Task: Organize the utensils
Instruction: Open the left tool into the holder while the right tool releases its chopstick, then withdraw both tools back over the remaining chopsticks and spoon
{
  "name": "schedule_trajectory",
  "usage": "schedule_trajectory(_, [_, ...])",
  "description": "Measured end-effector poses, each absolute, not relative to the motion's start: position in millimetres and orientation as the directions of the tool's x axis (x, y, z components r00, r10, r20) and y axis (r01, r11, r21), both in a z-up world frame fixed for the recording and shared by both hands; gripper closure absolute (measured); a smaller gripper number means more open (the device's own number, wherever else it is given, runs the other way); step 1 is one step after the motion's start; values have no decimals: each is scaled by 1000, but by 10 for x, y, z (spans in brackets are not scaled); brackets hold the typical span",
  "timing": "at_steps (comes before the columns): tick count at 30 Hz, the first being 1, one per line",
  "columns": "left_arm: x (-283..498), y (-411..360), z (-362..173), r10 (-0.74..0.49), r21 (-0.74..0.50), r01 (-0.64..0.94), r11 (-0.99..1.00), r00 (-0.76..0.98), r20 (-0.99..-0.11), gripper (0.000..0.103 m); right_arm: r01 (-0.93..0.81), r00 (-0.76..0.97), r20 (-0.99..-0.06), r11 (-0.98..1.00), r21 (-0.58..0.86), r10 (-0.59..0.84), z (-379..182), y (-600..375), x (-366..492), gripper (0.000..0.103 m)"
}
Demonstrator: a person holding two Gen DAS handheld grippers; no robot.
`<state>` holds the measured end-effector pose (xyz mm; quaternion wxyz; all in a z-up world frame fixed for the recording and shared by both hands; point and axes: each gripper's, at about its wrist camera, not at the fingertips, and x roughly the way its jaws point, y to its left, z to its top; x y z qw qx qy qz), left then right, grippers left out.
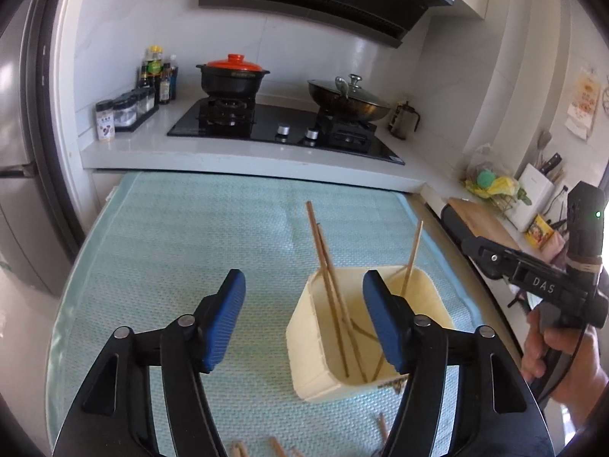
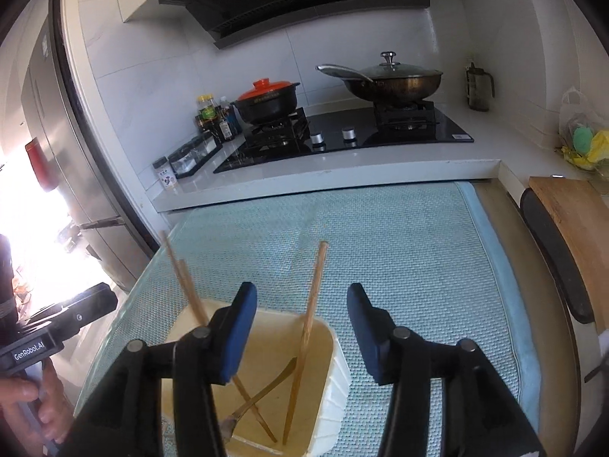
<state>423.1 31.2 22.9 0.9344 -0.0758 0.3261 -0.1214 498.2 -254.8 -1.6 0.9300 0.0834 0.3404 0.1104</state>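
Left hand-held gripper (image 1: 303, 314): jaws stand apart with nothing between the blue pads; it hangs over the table, pointing down and forward.
Right hand-held gripper (image 2: 302, 327): jaws also apart, pads pressing on nothing; 1 chopstick rises through the gap without touching either pad.
Container (image 1: 316, 346): cream plastic tub, standing upright on the mat; in the left wrist view it sits just right of the gap, partly behind the right-side finger (image 1: 382, 327). In the right wrist view the tub (image 2: 335, 384) lies low and left, under the left-side finger (image 2: 238, 337).
Chopsticks in the tub (image 1: 323, 262): 3 wooden sticks lean upright against the walls, 2 close together on the left side, 1 (image 1: 413, 255) at the far right corner; something slim and yellowish lies flat on the bottom.
Loose chopsticks (image 1: 382, 428): a few ends show on the mat at the near edge, below the tub, close to the left hand-held gripper's arms.
Mat (image 1: 190, 236): pale green woven cloth covering the table.
Table (image 2: 498, 236): its tan edge shows right of the mat.
Background: stove (image 1: 266, 122) with a red-lidded pot (image 1: 234, 76) and a lidded wok (image 1: 348, 97), well apart from both tools.
Hands: 1 hand (image 1: 552, 350) grips the right tool's handle at the right edge of the left view.
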Motion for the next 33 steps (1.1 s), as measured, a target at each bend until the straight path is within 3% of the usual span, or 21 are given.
schedule_trajectory(1, [4113, 349, 263, -268, -210, 176, 962, 763, -589, 24, -161, 748, -612, 965, 209, 257, 55, -2548, 4863, 53])
schedule_trajectory(3, [3795, 433, 305, -233, -179, 158, 971, 785, -574, 4, -188, 760, -601, 969, 162, 248, 198, -2556, 4565, 52])
schedule_trajectory(4, [3650, 467, 313, -206, -156, 142, 977, 796, -569, 2, -199, 766, -596, 970, 136, 241, 256, -2563, 4396, 48])
schedule_trajectory(7, [3160, 532, 230, -111, -65, 90, 994, 812, -573, 1, -218, 785, -580, 974, 68, 216, 363, -2613, 3863, 39])
schedule_trajectory(17, [1919, 467, -541, 181, 149, -110, 983, 738, -650, 1, -126, 827, -557, 991, -55, 74, -56, -2763, 2150, 35])
schedule_trajectory(22, [1548, 259, -844, 151, 169, -52, 984, 746, -649, 1, -18, 835, -550, 1000, 15, 23, -496, -2756, 1532, 35])
schedule_trajectory(30, [1427, 232, -1058, -36, -36, 14, 999, 670, -741, 1, -68, 827, -562, 996, -50, 28, -867, -2435, 1174, 35])
schedule_trajectory(33, [1384, 342, -1132, -37, -80, -34, 996, 666, -745, 1, -84, 821, -568, 996, -24, 56, -896, -2355, 1174, 35])
